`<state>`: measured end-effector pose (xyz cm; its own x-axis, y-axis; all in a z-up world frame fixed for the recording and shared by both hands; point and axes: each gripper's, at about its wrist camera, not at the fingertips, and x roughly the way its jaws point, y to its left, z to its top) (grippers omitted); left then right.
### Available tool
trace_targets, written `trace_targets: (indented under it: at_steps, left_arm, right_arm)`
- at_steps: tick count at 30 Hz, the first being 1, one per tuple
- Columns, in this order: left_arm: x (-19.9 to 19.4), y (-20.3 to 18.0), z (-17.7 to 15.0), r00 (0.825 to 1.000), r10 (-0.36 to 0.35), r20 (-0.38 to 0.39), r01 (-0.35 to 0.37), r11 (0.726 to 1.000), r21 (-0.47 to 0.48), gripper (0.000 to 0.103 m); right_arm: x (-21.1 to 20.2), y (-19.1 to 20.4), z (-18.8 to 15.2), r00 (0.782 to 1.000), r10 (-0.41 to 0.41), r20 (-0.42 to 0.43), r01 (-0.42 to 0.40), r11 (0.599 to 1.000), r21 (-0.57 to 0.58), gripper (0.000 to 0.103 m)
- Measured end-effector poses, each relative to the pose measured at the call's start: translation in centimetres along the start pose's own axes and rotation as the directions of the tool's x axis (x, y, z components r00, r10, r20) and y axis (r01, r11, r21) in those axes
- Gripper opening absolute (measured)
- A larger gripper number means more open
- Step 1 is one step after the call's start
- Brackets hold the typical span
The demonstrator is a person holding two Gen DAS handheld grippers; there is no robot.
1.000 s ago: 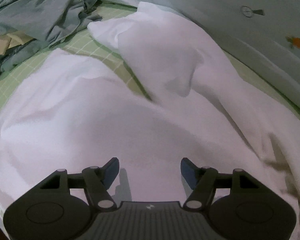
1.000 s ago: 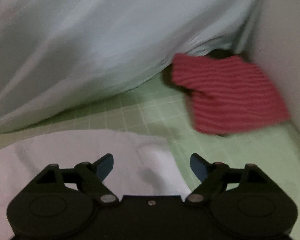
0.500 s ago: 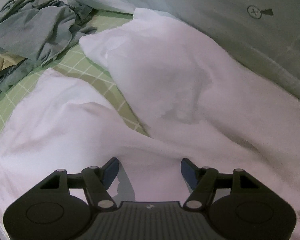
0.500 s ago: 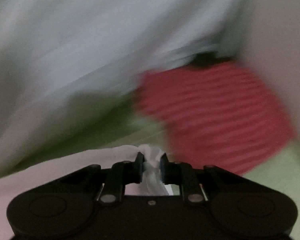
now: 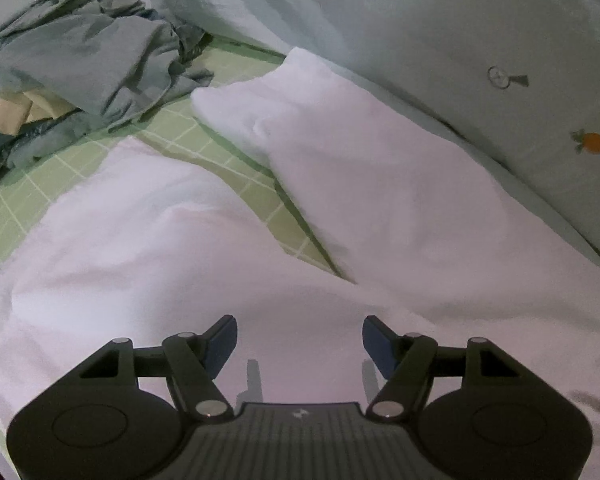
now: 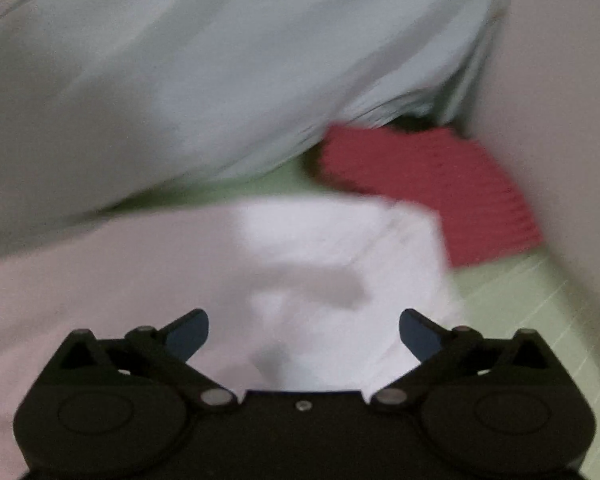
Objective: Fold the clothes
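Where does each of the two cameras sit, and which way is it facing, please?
Left wrist: on the left gripper, jaws open, looking across the white garment toward a grey clothes pile.
Right wrist: on the right gripper, jaws open, facing a folded white corner and a red knit; blurred.
Shared: the white garment, green checked sheet, pale blue bedding.

A white garment [image 5: 360,208] lies spread over the green checked sheet, two long parts splitting apart toward the far end with a wedge of sheet showing between them, while in the blurred right view its folded corner [image 6: 340,264] lies doubled over.
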<state>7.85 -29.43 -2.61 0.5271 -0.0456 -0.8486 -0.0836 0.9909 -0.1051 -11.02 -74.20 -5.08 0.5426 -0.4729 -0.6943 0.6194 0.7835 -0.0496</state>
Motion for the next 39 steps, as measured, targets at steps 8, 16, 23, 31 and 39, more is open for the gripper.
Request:
trace_targets:
  at_steps: [8,16,23,31,39]
  left_arm:
    - [-1.4,6.3,0.6,1.000,0.014,0.002,-0.014,1.000,0.012,0.071]
    - [-0.3,13.5,4.4,1.000,0.025,0.014,-0.026,1.000,0.018,0.071]
    - [5.5,14.3,9.4,1.000,0.019,0.017,-0.020,0.994,0.105,0.071]
    - [12.2,14.6,15.1,1.000,0.010,0.025,-0.015,0.976,0.215,0.071]
    - [16.3,13.5,17.8,0.989,-0.125,0.074,0.116,0.985,0.125,0.071]
  right_arm:
    - [-3.4,6.4,-5.0,0.993,0.075,-0.094,-0.078,0.997,-0.025,0.103]
    - [-2.2,9.9,-7.1,0.986,0.007,-0.165,0.005,0.997,0.073,0.103]
    - [-0.3,12.7,-8.2,0.968,-0.102,-0.231,0.143,0.976,0.167,0.103]
    - [-0.2,13.7,-8.0,0.951,-0.189,-0.243,0.252,0.932,0.262,0.103]
    - [-0.5,15.5,-7.7,0.923,-0.280,-0.265,0.346,0.904,0.249,0.103]
